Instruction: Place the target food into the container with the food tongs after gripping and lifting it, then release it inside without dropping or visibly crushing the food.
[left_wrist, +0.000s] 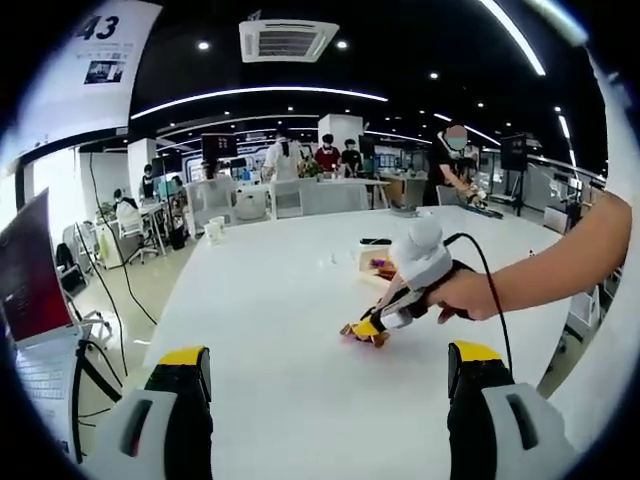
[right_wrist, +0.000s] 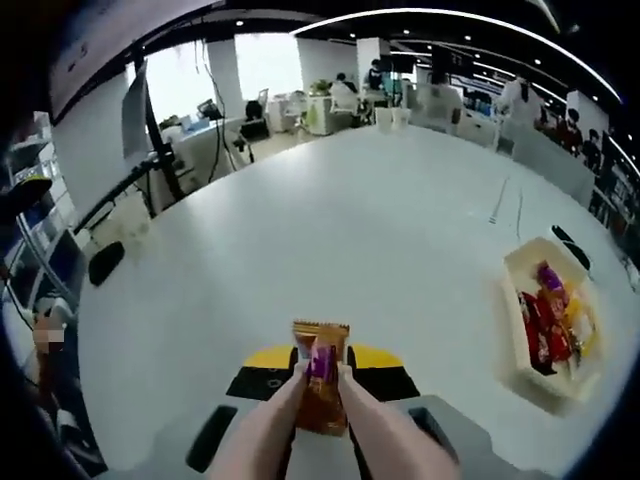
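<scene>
While right tongs (right_wrist: 320, 385) pinch a snack packet (right_wrist: 320, 385) mid-worktop (right_wrist: 380, 230), left tongs (left_wrist: 325, 375) spread; it may slip before the tray (right_wrist: 520, 330).

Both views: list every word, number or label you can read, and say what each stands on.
"43": on the white hanging banner, upper left of the left gripper view; the print below it is too small to read.
Snack packet between the tongs: print blurred.
Packets in the container: too small to read.
</scene>
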